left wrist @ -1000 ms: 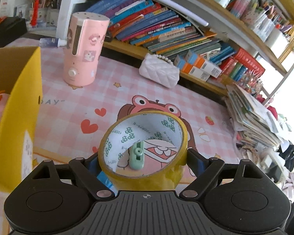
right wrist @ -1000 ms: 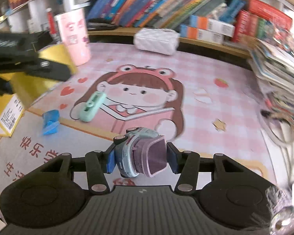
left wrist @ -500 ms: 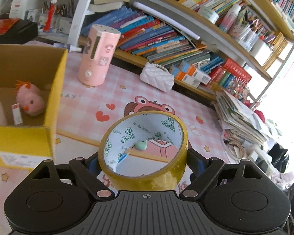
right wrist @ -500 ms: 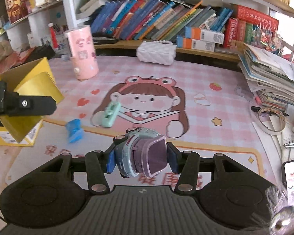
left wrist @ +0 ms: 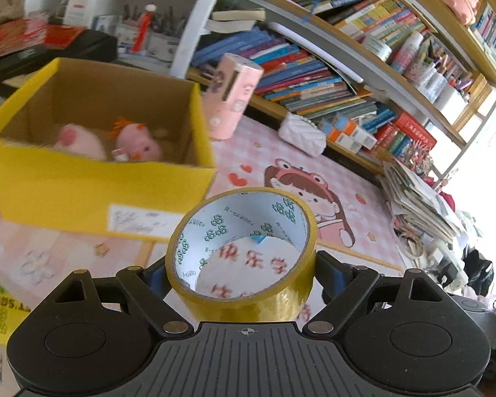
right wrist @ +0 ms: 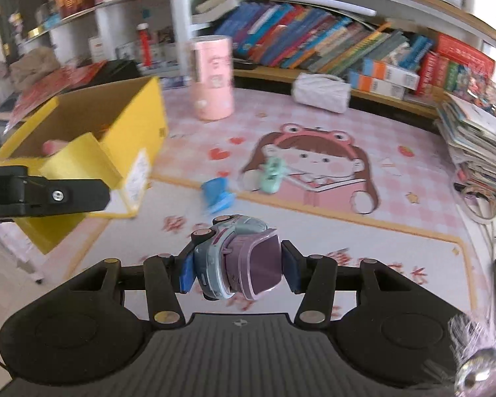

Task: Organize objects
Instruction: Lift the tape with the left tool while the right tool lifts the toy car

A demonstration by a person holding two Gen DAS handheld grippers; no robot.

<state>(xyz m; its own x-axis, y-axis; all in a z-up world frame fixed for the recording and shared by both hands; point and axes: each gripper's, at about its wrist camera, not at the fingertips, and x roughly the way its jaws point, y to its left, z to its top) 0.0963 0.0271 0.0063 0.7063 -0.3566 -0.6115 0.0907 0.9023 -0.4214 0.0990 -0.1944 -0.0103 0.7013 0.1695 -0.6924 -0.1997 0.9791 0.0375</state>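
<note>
Fingers of the left gripper (left wrist: 241, 273) clamp a yellow tape roll (left wrist: 241, 254) just near the open yellow cardboard box (left wrist: 92, 185); rightward, the right gripper (right wrist: 237, 266) pinches a small blue-grey toy car (right wrist: 234, 258) above the pink cartoon mat (right wrist: 396, 218).

Light: bright daylight from the right, blown out to white at the right edge of the left wrist view
Blur: yellow box (left wrist: 92, 182) smeared in both views; blue clip (right wrist: 217, 195) and green toy (right wrist: 271, 175) streaked in the right wrist view
Sharp: tape roll (left wrist: 244, 254) and toy car (right wrist: 239, 261)
Distortion: shelves (left wrist: 373, 56) bow strongly toward the edges
Shadows: soft, faint on the table (right wrist: 410, 228)
</note>
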